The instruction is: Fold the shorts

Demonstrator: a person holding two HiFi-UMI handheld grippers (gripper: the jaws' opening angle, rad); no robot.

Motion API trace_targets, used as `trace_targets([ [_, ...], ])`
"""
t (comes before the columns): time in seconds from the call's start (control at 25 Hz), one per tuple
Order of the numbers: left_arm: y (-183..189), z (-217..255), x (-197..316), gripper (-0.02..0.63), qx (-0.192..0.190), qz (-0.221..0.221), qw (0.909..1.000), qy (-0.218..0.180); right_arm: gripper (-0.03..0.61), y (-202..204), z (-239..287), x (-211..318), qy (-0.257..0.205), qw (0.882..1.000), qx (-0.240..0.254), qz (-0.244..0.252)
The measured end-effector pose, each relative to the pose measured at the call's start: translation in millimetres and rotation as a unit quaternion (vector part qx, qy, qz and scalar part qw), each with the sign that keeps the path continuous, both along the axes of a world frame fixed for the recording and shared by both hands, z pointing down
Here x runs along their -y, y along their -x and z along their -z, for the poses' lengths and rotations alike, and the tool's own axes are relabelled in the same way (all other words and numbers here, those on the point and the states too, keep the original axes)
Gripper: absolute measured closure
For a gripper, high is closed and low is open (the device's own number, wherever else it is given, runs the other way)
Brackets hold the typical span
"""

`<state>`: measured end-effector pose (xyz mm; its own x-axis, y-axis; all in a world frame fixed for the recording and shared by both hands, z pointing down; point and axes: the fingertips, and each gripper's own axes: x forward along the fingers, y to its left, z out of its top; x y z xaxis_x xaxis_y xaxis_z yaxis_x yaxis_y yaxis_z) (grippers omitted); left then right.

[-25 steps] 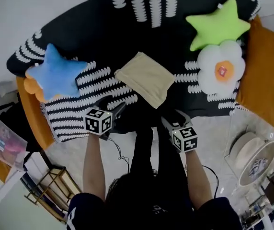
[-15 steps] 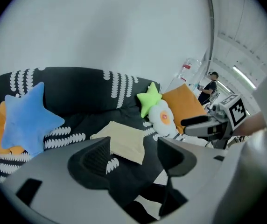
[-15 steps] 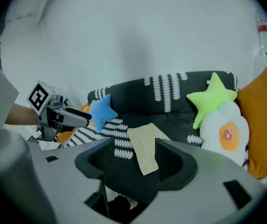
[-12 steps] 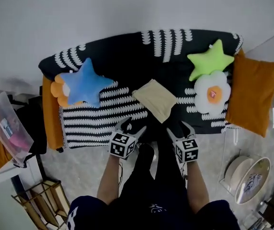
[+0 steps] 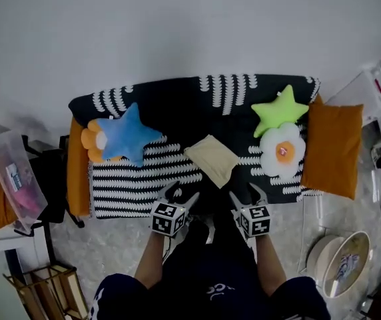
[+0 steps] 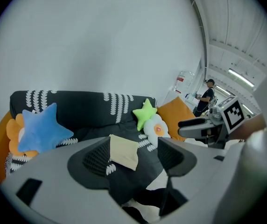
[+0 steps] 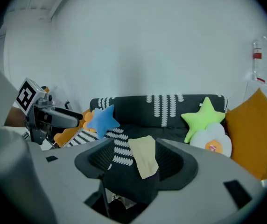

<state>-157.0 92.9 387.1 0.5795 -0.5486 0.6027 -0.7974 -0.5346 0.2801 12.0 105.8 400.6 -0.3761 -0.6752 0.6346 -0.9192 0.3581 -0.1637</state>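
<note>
The beige shorts [image 5: 212, 160] lie folded into a small rectangle on the black-and-white patterned sofa cover [image 5: 177, 105], near the seat's front edge. Both grippers hang in front of the sofa, clear of the shorts. My left gripper [image 5: 181, 192] is open and empty. My right gripper [image 5: 246, 193] is open too; its jaws have just been opening, with nothing between them. In the left gripper view the shorts [image 6: 123, 152] show far off between the spread jaws of that gripper [image 6: 133, 157]. The right gripper view shows the shorts [image 7: 144, 160] the same way beyond its gripper [image 7: 136, 161].
On the sofa sit a blue star cushion [image 5: 127, 135], a green star cushion [image 5: 278, 110], a white flower cushion [image 5: 282, 151] and an orange pillow [image 5: 330, 149]. A plastic box [image 5: 14, 179] stands at the left. A person [image 6: 204, 96] stands far off.
Both grippers have risen and drawn back from the sofa's front edge. The head view has pulled away, so the sofa looks smaller. The shorts have not moved.
</note>
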Motion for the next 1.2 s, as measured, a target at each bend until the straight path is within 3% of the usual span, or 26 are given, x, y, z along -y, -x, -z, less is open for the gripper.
trace_targets([
  [0.4, 0.3, 82.1, 16.8, 0.313, -0.048, 0.036, 0.9931, -0.101, 0.299, -2.4, 75.2, 15.0, -0.099, 0.995, -0.027, -0.002],
  [0.64, 4.3, 126.0, 23.3, 0.314, -0.033, 0.03, 0.9848, -0.168, 0.299, -4.4, 125.5, 31.6, -0.165, 0.986, -0.026, -0.011],
  [0.92, 10.1, 193.5, 36.7, 0.314, -0.053, 0.049, 0.9635, -0.258, 0.298, -3.2, 195.4, 47.4, -0.255, 0.967, -0.026, -0.014],
  [1.2, 8.4, 256.1, 39.9, 0.314, -0.074, 0.042, 0.9427, -0.322, 0.291, 11.4, 261.6, 51.8, -0.331, 0.944, -0.017, 0.001],
])
